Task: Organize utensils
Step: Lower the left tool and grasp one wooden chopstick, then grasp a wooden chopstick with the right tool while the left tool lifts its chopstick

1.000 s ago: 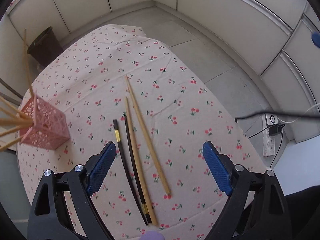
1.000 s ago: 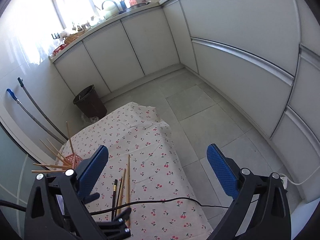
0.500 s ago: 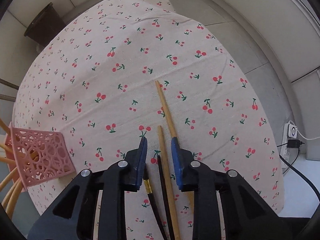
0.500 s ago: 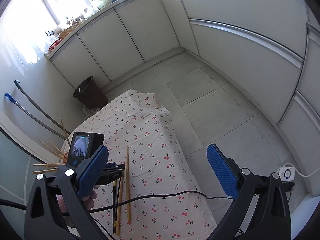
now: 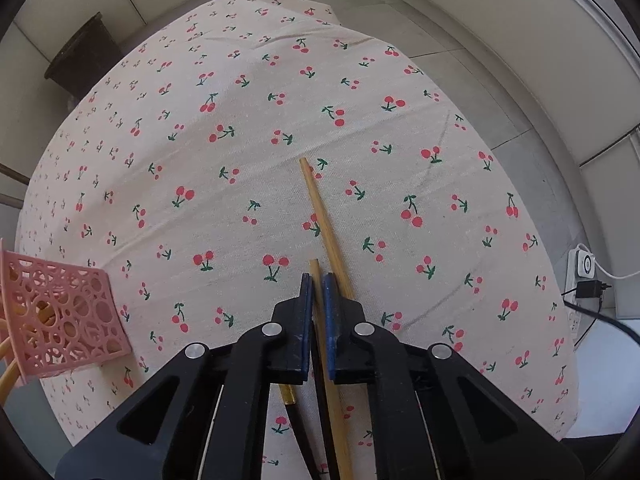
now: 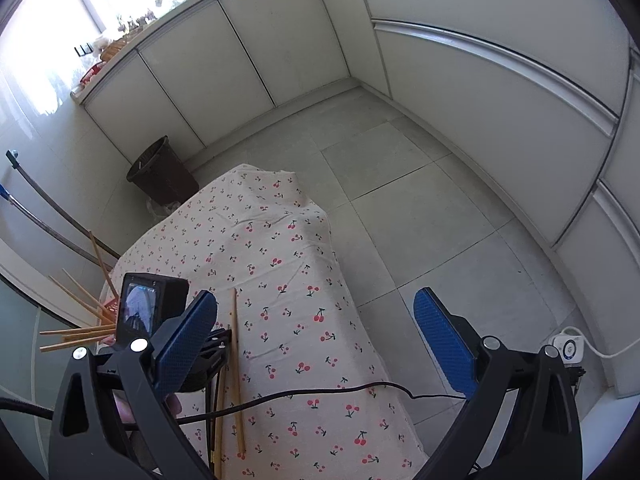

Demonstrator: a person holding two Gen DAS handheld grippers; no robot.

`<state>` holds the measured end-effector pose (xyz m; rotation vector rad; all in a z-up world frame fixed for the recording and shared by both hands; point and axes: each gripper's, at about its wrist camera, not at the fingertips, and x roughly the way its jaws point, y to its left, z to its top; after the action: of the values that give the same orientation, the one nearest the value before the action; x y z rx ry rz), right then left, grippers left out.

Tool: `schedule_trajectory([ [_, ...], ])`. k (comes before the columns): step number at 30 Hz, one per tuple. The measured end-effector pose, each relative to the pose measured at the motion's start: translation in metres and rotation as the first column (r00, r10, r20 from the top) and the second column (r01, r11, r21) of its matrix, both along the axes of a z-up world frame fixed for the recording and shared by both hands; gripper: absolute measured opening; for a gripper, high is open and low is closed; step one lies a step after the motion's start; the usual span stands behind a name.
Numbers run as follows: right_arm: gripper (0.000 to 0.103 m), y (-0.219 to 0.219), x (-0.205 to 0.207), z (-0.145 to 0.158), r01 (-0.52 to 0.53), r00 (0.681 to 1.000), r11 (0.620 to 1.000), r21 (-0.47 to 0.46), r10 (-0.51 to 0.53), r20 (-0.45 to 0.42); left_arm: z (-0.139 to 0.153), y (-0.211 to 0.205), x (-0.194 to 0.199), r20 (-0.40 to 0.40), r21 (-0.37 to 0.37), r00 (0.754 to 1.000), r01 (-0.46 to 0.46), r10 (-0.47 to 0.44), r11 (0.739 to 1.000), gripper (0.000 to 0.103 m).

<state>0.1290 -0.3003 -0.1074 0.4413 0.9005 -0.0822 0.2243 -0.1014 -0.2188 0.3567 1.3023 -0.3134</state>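
Left claw (image 5: 316, 292): clamped on the shorter wooden chopstick (image 5: 314, 270), pointing steeply down at the table (image 5: 360, 92).
Right claw (image 6: 316, 340): wide open, empty, above the table's edge.
Pink holder (image 5: 60, 320): left, chopsticks inside.

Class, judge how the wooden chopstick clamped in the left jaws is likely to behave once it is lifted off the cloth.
The chopstick looks thin and straight, so it is probably stiff and light. The left gripper pinches it near one end, so the long free part may droop or swivel. Its slim, smooth shaft could slip, or roll on the tablecloth if dropped.
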Motion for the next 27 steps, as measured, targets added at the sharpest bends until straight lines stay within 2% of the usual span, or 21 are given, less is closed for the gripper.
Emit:
schedule_trajectory([
  [4,0.096,0.010,0.022,-0.024,-0.026,0.998,0.999,0.027,0.028,-0.063,0.018,0.009,-0.042,0.047,-0.025,0.999,0.017,-0.016,1.000,0.004],
  [7,0.096,0.021,0.037,-0.033,-0.042,0.996,0.999,0.035,0.044,-0.075,0.050,0.018,-0.077,0.120,-0.033,0.991,0.059,-0.054,0.998,0.004],
  [12,0.096,0.065,0.065,-0.041,-0.117,0.991,0.992,-0.043,0.114,-0.076,0.112,0.042,-0.128,0.235,-0.130,0.971,0.085,-0.053,0.988,0.004],
  [14,0.095,0.087,0.077,-0.051,-0.161,0.983,0.984,-0.072,0.153,-0.103,0.127,0.059,-0.148,0.270,-0.153,0.962,0.078,-0.035,0.985,0.004],
  [15,0.091,0.097,0.083,-0.057,-0.185,0.977,0.980,-0.079,0.174,-0.125,0.132,0.069,-0.156,0.279,-0.168,0.960,0.075,-0.026,0.983,0.004],
  [16,0.083,0.107,0.089,-0.064,-0.206,0.970,0.975,-0.085,0.192,-0.149,0.137,0.072,-0.161,0.282,-0.180,0.959,0.071,-0.018,0.981,0.004],
  [19,0.067,0.131,0.104,-0.087,-0.240,0.950,0.966,-0.092,0.214,-0.229,0.142,0.098,-0.176,0.299,-0.212,0.954,0.032,0.033,0.977,0.004],
  [21,0.061,0.140,0.112,-0.100,-0.235,0.941,0.968,-0.089,0.204,-0.270,0.141,0.113,-0.179,0.305,-0.236,0.950,0.009,0.066,0.972,0.004],
  [27,0.042,0.156,0.125,-0.126,-0.207,0.934,0.972,-0.110,0.163,-0.318,0.150,0.137,-0.189,0.332,-0.266,0.936,-0.023,0.114,0.964,0.004],
])
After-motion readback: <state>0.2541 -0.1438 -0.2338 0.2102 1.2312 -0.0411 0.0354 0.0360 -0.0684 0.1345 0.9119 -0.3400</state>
